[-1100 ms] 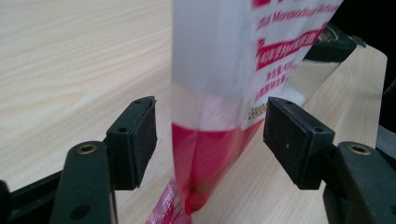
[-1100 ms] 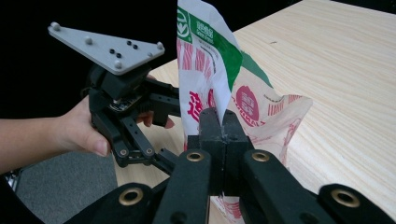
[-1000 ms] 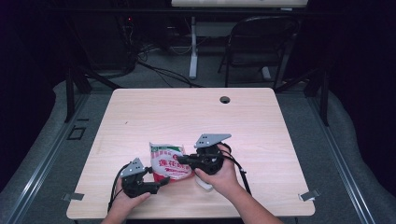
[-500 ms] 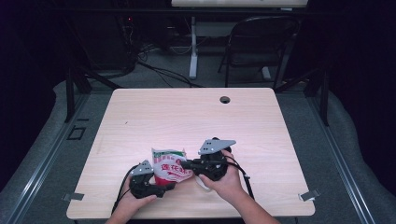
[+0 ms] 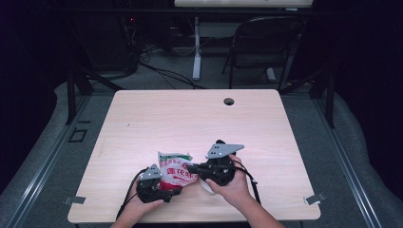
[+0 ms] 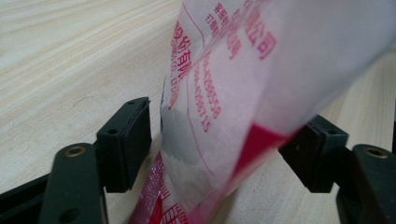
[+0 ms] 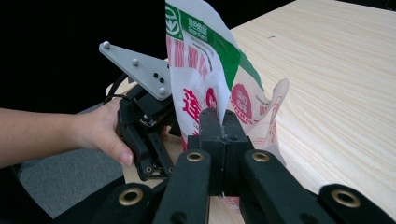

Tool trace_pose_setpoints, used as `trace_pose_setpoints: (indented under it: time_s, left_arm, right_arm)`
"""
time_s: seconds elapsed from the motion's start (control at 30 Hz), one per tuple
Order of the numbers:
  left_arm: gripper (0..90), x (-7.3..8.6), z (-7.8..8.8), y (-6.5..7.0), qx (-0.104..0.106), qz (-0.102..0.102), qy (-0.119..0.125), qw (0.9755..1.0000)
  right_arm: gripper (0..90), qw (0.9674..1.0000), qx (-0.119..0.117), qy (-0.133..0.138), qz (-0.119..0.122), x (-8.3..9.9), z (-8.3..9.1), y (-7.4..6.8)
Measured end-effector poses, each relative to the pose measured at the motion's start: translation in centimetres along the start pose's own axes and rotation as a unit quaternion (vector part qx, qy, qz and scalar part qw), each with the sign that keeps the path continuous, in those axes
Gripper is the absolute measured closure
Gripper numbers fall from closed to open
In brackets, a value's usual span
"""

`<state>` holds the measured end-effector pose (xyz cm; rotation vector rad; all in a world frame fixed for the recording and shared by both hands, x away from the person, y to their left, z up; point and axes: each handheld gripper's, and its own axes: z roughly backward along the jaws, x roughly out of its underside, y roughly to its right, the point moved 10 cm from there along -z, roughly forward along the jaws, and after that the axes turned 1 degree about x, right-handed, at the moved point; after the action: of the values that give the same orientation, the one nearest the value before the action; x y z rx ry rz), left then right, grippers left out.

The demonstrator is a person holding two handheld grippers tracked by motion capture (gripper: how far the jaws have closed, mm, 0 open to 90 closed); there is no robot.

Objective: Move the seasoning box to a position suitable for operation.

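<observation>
Bag: we have a printed plastic bag [image 5: 175, 172], white with red and green lettering, standing up off the near part of the wooden table [image 5: 199, 118], between our two hands.
Right gripper: our right gripper [image 7: 219, 128] has its jaws pressed together on an edge of the bag; in its own view the film is pinched between the pads and rises above them.
Left gripper: our left gripper [image 6: 224, 140] has just been opening; its jaws stand wide, one on each side of the bag's lower part. The left pad [image 6: 126, 140] is clear of the film; whether the right pad touches it we cannot tell.
Step in hand: we judge that we are taking a second grip, the right hand holding the bag steady while the left lines up on it.
Next move: we think the left jaws should close on the film without dragging it out of the right gripper's pinch.
Risk: the film is thin and slack, so it may fold or slip as the pads meet.
</observation>
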<state>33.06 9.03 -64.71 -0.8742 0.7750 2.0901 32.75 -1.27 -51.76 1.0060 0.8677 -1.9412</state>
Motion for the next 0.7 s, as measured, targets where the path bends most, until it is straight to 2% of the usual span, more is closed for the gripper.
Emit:
trace_pose_setpoints:
  time_s: [0.1, 0.17, 0.3, 0.43, 0.7]
  left_arm:
    - [36.6, 0.07, -0.09, 0.11, 0.001, -0.007, -0.006, 1.0000]
    - [40.5, 0.13, -0.11, 0.04, -0.005, -0.005, -0.010, 0.9999]
    - [44.5, 0.13, -0.15, -0.08, -0.010, -0.002, -0.011, 0.9999]
    - [49.2, 0.14, -0.18, -0.13, -0.023, -0.014, -0.013, 0.9996]
    - [55.3, 0.05, -0.07, -0.03, -0.035, -0.019, -0.010, 0.9992]
  right_arm:
    - [90.0, 1.0000, -0.001, 0.001, -0.003, 0.00, 0.00, 0.02]
    - [90.0, 1.0000, -0.002, 0.001, -0.003, 0.00, -0.01, 0.03]
    - [90.0, 1.0000, -0.002, 0.001, -0.004, -0.01, -0.05, 0.00]
    - [90.0, 1.0000, -0.001, 0.000, -0.004, 0.01, -0.06, 0.05]
    - [90.0, 1.0000, 0.003, 0.002, -0.008, -0.09, -0.04, 0.26]
